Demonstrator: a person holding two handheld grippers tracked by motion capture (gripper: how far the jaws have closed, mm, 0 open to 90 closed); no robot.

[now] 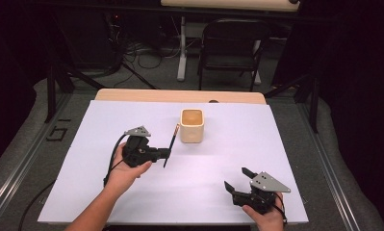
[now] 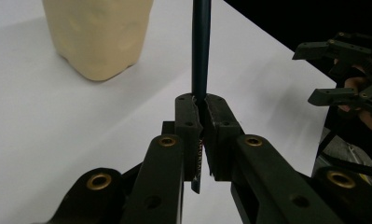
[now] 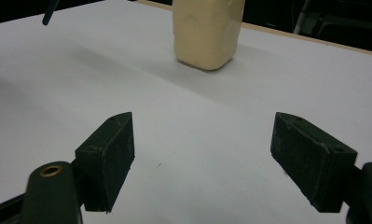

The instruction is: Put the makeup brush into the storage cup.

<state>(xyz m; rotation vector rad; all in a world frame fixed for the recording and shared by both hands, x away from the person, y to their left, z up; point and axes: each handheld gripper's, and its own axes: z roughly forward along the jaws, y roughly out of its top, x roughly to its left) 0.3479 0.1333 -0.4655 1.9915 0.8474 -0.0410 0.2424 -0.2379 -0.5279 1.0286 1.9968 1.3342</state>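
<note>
A slim dark pencil [image 1: 170, 146] with a reddish-brown top end is pinched between the pads of the left claw [image 1: 164, 153], above the white counter [image 1: 83, 159]. It is held tilted, its top end near a cream cup [image 1: 192, 125], apart from it. Gold lettering is seen on its shaft in the left gripper view. The right claw [image 1: 236, 179] is spread wide, with nothing between its pads.

A white sheet [image 1: 189, 187] covers the wooden table [image 1: 180, 95], with a black folding chair [image 1: 233, 45] on the grey floor [image 1: 31, 144] behind.
</note>
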